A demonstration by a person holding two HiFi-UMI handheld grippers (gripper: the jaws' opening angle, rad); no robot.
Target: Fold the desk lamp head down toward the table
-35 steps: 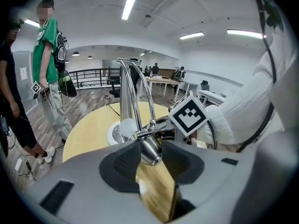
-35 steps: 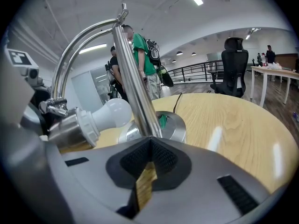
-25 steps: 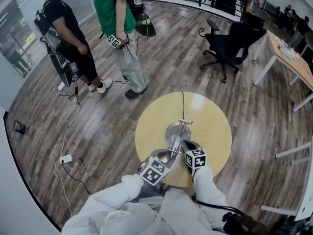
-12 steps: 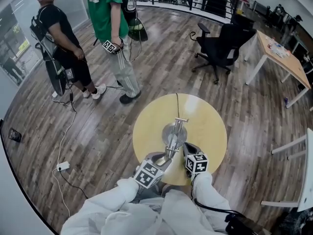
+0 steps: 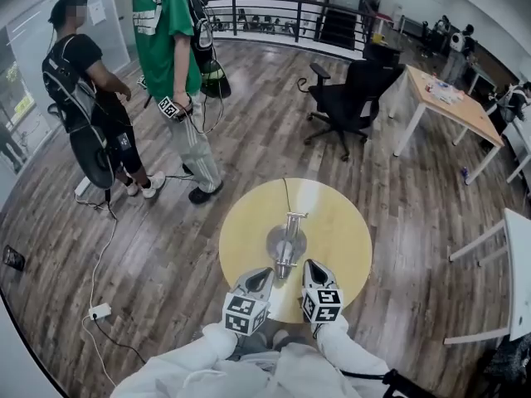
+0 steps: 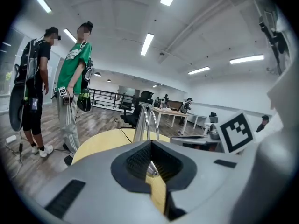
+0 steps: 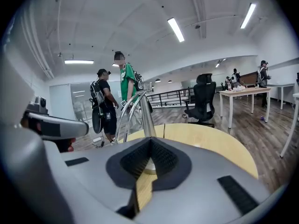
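Note:
A silver desk lamp [image 5: 286, 240] lies folded low on the round yellow table [image 5: 336, 222], its round base in the middle and its head end [image 5: 282, 269] pointing at me. My left gripper [image 5: 263, 274] hangs just left of that end, jaws shut with nothing in them. The right gripper [image 5: 309, 265] hovers just right of it, also shut and empty. In the left gripper view the lamp's arm [image 6: 145, 121] rises beyond the shut left gripper [image 6: 150, 143]. In the right gripper view the lamp's arm [image 7: 136, 110] stands beyond the right gripper [image 7: 150, 139].
Two people [image 5: 170, 65] stand on the wood floor at the back left, one holding a marker cube. A black office chair [image 5: 348, 98] and a wooden desk [image 5: 448, 102] are at the back right. The lamp's cord [image 5: 285, 191] runs over the table's far edge.
Both grippers have lifted and drawn back from the lamp's head end toward me. The left gripper's jaws have closed. The head view has tilted up, showing more of the room.

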